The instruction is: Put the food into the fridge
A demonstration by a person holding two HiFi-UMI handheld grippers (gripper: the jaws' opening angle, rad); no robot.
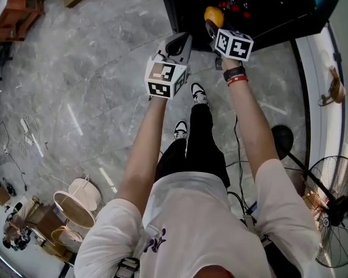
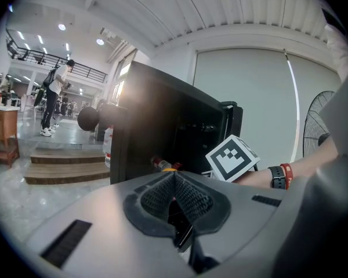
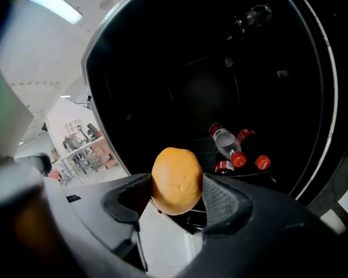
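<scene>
An orange fruit (image 3: 177,180) sits between the pads of my right gripper (image 3: 177,185), which is shut on it. It hangs just in front of the open black fridge (image 3: 180,86). Several red-capped bottles (image 3: 227,145) lie on a shelf inside. In the head view the orange (image 1: 214,16) and right gripper (image 1: 213,25) are at the fridge (image 1: 261,13) front edge. My left gripper (image 1: 179,41) is beside it on the left, short of the fridge. Its pads meet at the tips with nothing between them (image 2: 175,178). The fridge side (image 2: 156,126) fills the left gripper view.
A standing fan (image 1: 332,208) is at the right by a white wall. White buckets (image 1: 75,204) and a cable lie on the marble floor at the left. Wooden steps (image 2: 64,164) and a standing person (image 2: 55,97) are far off behind the fridge.
</scene>
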